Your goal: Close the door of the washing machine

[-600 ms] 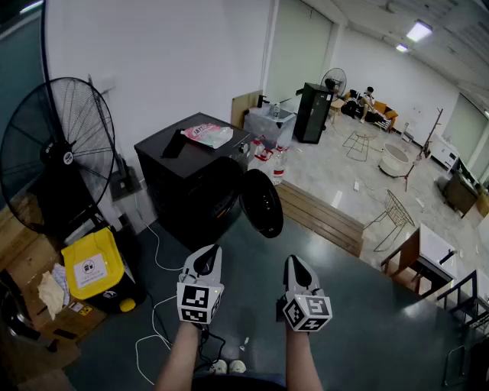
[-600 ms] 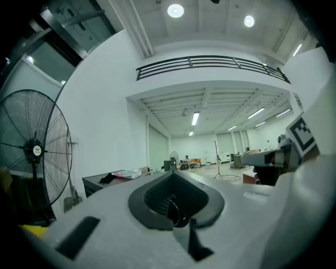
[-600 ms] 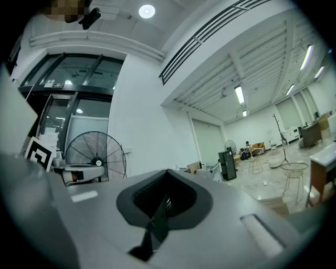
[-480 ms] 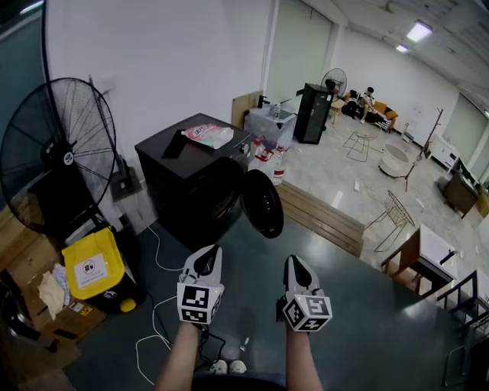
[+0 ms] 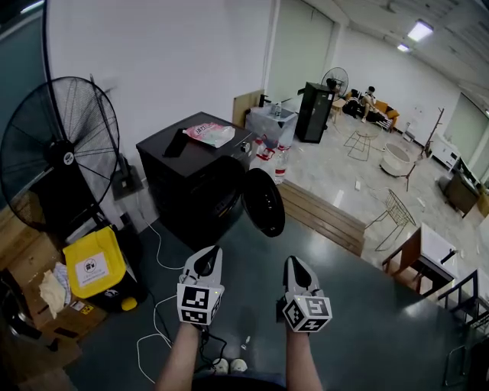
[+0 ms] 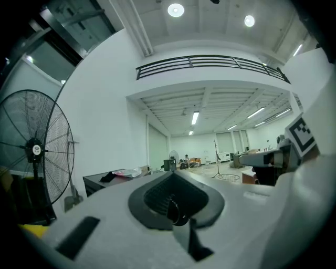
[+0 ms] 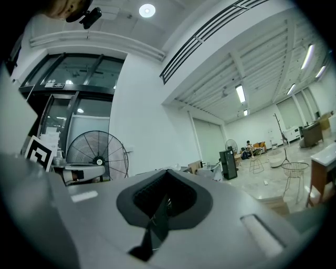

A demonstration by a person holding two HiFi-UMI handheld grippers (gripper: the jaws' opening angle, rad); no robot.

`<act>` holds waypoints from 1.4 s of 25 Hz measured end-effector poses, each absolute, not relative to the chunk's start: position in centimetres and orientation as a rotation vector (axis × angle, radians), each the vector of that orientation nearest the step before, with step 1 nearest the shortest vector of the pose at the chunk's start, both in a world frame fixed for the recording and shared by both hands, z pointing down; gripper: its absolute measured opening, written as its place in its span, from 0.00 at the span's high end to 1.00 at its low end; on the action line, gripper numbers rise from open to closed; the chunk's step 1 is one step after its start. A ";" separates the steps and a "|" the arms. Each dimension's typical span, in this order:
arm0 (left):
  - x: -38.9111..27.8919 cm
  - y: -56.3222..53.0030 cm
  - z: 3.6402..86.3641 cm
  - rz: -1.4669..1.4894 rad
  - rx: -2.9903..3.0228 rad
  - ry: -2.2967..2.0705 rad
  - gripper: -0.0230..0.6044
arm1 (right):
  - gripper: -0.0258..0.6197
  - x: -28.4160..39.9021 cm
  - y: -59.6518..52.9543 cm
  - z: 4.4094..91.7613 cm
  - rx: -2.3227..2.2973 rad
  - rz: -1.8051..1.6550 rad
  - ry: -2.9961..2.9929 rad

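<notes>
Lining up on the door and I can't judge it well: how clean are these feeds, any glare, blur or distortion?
Head view: sharp, edges bowed; washing machine and its open door are black on black, little detail. Left gripper view: fisheye, dark corners, ceiling lamps flare. Right gripper view: same fisheye, right tongs soft.

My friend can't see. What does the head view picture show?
A black washing machine stands ahead, its round door swung open. Low in the picture, the left gripper and right gripper are held side by side, both shut and empty, well short of the door. A big fan and a yellow bin stand at the left.
</notes>
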State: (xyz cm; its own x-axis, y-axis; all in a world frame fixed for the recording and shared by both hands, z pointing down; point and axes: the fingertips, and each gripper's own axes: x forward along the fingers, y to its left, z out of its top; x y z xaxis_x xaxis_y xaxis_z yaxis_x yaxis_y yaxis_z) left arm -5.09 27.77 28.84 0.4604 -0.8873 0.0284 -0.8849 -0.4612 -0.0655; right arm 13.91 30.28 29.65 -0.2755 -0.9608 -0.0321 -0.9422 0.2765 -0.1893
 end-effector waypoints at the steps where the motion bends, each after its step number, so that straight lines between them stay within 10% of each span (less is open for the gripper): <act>1: -5.1 27.9 29.0 -0.091 -2.650 1.608 0.95 | 0.94 13.8 30.4 29.8 -1.799 -0.198 2.401; 15: -5.5 28.8 31.1 -0.141 -2.687 1.609 0.95 | 0.94 12.5 31.4 32.4 -1.787 -0.252 2.444; 35: -8.3 26.0 30.7 -0.099 -2.679 1.623 0.95 | 0.68 9.7 28.1 32.9 -1.712 -0.291 2.501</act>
